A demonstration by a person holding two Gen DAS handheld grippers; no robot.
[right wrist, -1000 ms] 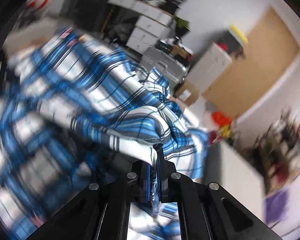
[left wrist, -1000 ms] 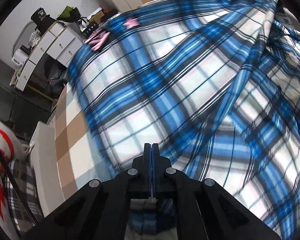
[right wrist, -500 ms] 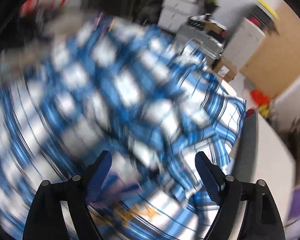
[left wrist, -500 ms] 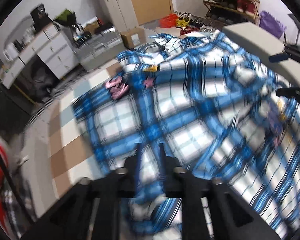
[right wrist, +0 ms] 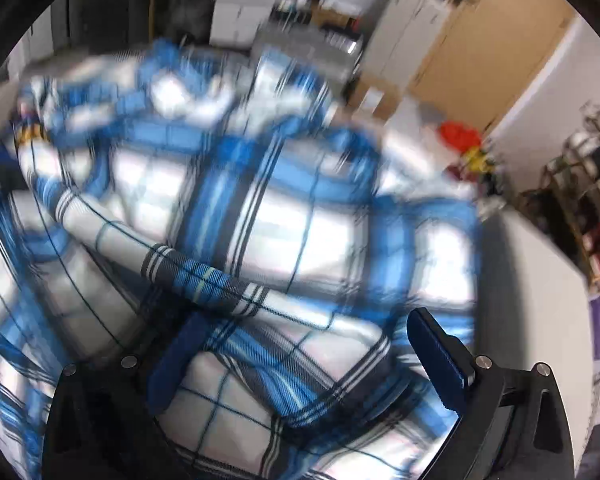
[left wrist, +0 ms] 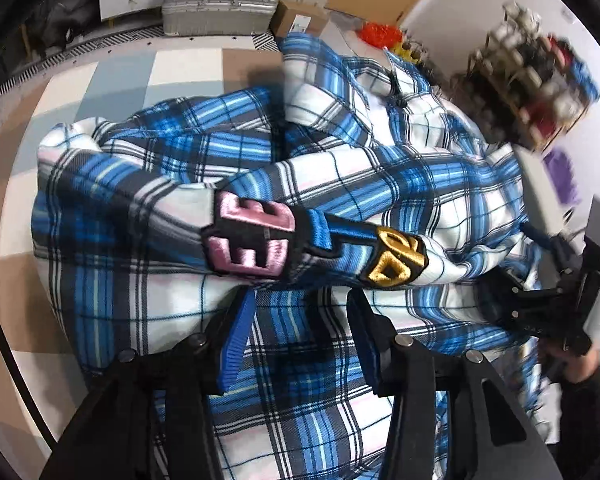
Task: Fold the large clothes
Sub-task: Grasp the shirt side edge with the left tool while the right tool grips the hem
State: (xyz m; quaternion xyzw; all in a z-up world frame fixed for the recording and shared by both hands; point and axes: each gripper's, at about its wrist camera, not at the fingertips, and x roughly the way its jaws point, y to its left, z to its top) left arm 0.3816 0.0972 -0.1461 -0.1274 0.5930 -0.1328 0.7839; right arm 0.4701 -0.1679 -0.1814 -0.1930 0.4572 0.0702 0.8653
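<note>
With both the left gripper (left wrist: 300, 336) and right gripper (right wrist: 300, 360) opening, nothing pinched, above the bunched plaid shirt (left wrist: 340, 184), its loose fold risked slumping apart

The shirt (left wrist: 340, 184) ahead of the black left gripper (left wrist: 300, 332) with blue finger pads (left wrist: 236, 344) was blue, white and black plaid with pink (left wrist: 252, 240) and gold (left wrist: 396, 258) patches, over a tan, white and pale-blue checked surface (left wrist: 120, 76).
</note>
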